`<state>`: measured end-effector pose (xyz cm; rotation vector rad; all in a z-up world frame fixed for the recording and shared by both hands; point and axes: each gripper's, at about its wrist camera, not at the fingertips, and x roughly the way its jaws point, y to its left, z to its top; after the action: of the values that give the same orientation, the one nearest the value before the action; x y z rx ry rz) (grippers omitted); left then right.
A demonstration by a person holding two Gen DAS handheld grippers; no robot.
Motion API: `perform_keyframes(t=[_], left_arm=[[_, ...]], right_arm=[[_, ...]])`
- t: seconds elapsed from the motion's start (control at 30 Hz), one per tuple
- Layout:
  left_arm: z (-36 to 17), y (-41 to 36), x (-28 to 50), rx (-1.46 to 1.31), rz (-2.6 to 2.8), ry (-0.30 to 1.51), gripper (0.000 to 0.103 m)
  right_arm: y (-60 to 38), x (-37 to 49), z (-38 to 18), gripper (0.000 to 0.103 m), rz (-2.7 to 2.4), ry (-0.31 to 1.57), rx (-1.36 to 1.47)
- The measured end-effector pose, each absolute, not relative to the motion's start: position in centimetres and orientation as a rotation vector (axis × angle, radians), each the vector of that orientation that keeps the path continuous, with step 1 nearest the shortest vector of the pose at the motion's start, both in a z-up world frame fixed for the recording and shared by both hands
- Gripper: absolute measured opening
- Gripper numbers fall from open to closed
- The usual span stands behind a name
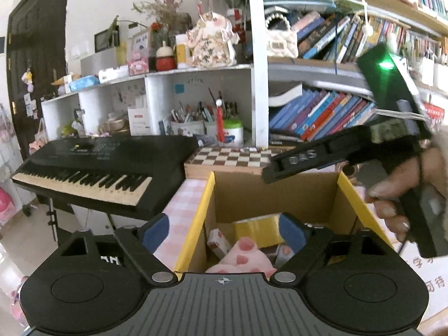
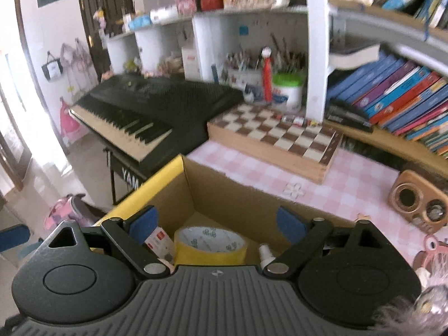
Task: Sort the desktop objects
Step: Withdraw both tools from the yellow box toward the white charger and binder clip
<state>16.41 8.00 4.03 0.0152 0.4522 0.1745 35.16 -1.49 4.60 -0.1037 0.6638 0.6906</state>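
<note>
A cardboard box with yellow flaps stands on the pink checked tablecloth. My left gripper hangs open over its left side, blue pads wide apart with nothing between them. Inside lie a pink plush paw and a small red-and-white carton. The other gripper's black body, held by a hand, crosses the upper right. In the right wrist view my right gripper is open above the same box, over a yellow tape roll, a small white bottle and the carton.
A wooden chessboard lies behind the box, with a black keyboard to its left. Shelves of books and pen pots line the back. A wooden radio and a pink toy sit at the right on the tablecloth.
</note>
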Motion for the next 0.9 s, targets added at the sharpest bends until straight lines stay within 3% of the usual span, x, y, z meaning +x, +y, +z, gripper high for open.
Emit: perform_keyframes(t=[0.47, 0.9], left_arm=[[5.3, 8.3, 12.3, -0.016, 0.133, 0.395, 0.094], [5.7, 7.5, 7.3, -0.047, 0.120, 0.373, 0.101]], right_arm=[[-8.9, 27.0, 7.9, 0.092, 0.491, 0.486, -0.024], [-14.7, 16.9, 6.9, 0.092, 0.313, 0.429, 0.035]])
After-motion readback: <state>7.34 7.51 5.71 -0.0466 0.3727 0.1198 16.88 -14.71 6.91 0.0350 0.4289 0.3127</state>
